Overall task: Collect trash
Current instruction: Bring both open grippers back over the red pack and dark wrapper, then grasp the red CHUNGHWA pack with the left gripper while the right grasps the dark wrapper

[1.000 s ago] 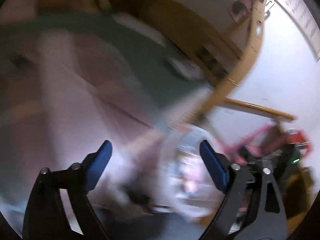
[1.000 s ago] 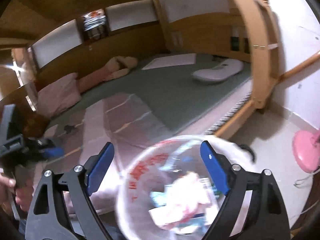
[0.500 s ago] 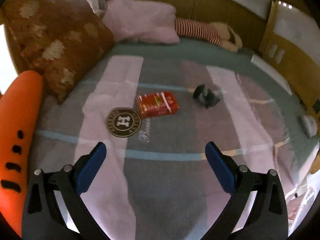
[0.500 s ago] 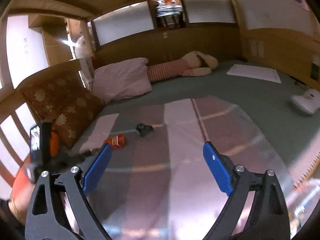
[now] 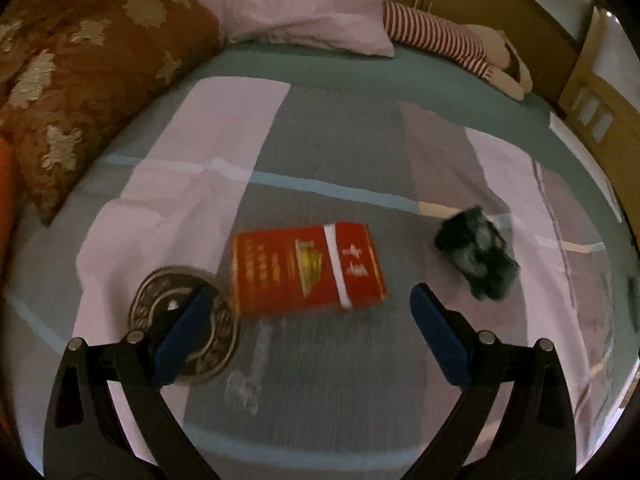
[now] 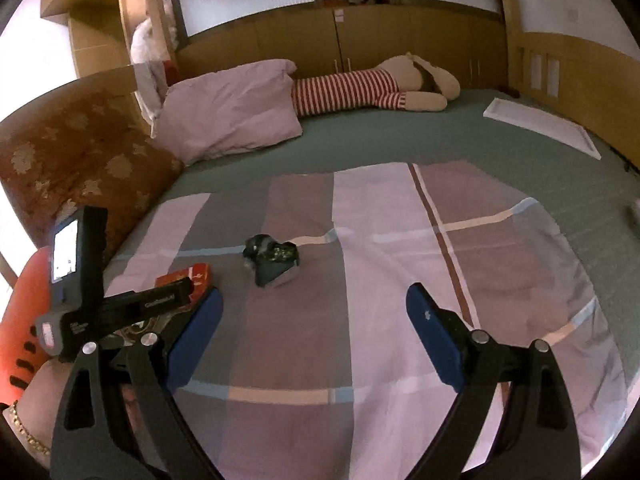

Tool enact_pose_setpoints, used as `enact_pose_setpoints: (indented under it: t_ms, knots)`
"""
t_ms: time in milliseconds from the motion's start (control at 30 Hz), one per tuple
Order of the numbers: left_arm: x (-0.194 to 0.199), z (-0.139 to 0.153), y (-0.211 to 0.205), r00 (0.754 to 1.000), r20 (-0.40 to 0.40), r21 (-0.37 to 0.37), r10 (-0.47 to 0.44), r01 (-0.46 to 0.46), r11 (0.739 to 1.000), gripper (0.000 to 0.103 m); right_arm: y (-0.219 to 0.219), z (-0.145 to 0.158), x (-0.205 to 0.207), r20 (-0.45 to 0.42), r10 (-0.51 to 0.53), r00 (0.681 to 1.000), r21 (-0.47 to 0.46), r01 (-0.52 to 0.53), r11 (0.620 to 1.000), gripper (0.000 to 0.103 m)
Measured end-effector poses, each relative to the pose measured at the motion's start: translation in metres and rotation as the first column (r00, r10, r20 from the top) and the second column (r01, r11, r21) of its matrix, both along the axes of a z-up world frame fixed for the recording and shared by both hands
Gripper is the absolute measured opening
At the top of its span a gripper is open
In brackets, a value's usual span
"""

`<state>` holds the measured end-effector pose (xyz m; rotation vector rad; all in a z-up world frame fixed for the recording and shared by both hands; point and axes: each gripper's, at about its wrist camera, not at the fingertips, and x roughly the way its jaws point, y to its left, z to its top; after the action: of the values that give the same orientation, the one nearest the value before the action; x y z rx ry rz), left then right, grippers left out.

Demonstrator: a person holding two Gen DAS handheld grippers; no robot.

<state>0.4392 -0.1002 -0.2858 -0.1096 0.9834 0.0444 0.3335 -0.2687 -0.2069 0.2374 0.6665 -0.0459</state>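
Wood-panelled walls and frosted windows ring a green bed — daylight, perhaps, at left.

The left wrist view sits low and close over the striped blanket, facing the pink pillow at the bed's head, somewhat motion-blurred. The right wrist view looks from higher and farther back toward the same headboard end. Both share the red packet, the dark crumpled wad, and the striped plush toy.
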Motion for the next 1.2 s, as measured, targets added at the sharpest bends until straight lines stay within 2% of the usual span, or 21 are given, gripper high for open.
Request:
enact_pose_setpoints:
  t_ms: [167, 333, 467, 567, 667, 700, 733, 767, 833, 867, 900, 967, 1067, 1200]
  knots:
    - [0.023, -0.014, 0.000, 0.999, -0.022, 0.046, 0.040, -0.039, 0.998, 0.099, 0.001, -0.009, 0.025, -0.005, 0.020, 1.000, -0.005, -0.020, 1.000, 0.091]
    - [0.040, -0.028, 0.001, 0.999, -0.043, 0.012, 0.032, -0.032, 0.999, 0.101, 0.012, -0.023, 0.067, -0.032, 0.062, 0.998, -0.039, -0.064, 0.997, 0.091]
    - [0.050, -0.036, -0.001, 0.995, -0.086, 0.005, 0.044, -0.044, 0.999, 0.101, 0.029, -0.042, 0.105, -0.096, 0.123, 0.988, -0.074, -0.131, 0.989, 0.091]
    - [0.050, -0.041, -0.007, 0.997, -0.072, 0.057, 0.014, -0.010, 0.998, 0.101, 0.043, -0.058, 0.128, -0.134, 0.143, 0.981, -0.091, -0.156, 0.984, 0.091]
    - [0.048, -0.043, -0.007, 0.998, -0.051, 0.066, -0.030, 0.034, 0.997, 0.100, 0.046, -0.080, 0.150, -0.201, 0.123, 0.972, -0.072, -0.140, 0.987, 0.089]
    - [0.047, -0.043, -0.006, 0.998, -0.044, 0.063, -0.050, 0.052, 0.997, 0.100, 0.046, -0.083, 0.153, -0.215, 0.120, 0.969, -0.065, -0.137, 0.988, 0.086]
    - [0.046, -0.042, -0.005, 0.997, -0.037, 0.061, -0.072, 0.074, 0.995, 0.097, 0.044, -0.087, 0.155, -0.227, 0.130, 0.965, -0.048, -0.144, 0.988, 0.073]
    - [0.045, -0.042, -0.004, 0.996, -0.028, 0.059, -0.088, 0.090, 0.994, 0.093, 0.043, -0.087, 0.155, -0.222, 0.134, 0.966, -0.039, -0.146, 0.989, 0.056]
    - [0.042, -0.037, 0.004, 0.994, 0.009, 0.033, -0.107, 0.107, 0.994, 0.058, 0.038, -0.084, 0.146, -0.195, 0.124, 0.973, -0.035, -0.133, 0.991, 0.053]
    - [0.040, -0.034, 0.009, 0.993, 0.020, 0.010, -0.115, 0.115, 0.993, 0.047, 0.036, -0.081, 0.140, -0.186, 0.123, 0.975, -0.032, -0.132, 0.991, 0.051]
    - [0.038, -0.030, 0.016, 0.990, 0.025, -0.050, -0.136, 0.138, 0.989, 0.028, 0.034, -0.077, 0.132, -0.170, 0.120, 0.978, -0.028, -0.126, 0.992, 0.051]
    - [0.031, -0.023, 0.022, 0.987, 0.036, -0.099, -0.159, 0.162, 0.982, 0.025, 0.031, -0.068, 0.118, -0.149, 0.117, 0.982, -0.017, -0.121, 0.993, 0.051]
    - [0.010, 0.000, 0.023, 0.974, 0.100, -0.092, -0.204, 0.213, 0.973, 0.025, 0.035, -0.042, 0.091, -0.120, 0.150, 0.981, -0.025, -0.154, 0.988, 0.051]
    - [-0.033, 0.038, 0.022, 0.943, 0.178, -0.119, -0.280, 0.303, 0.945, 0.024, 0.038, -0.009, 0.047, -0.065, 0.170, 0.983, -0.018, -0.171, 0.985, 0.051]
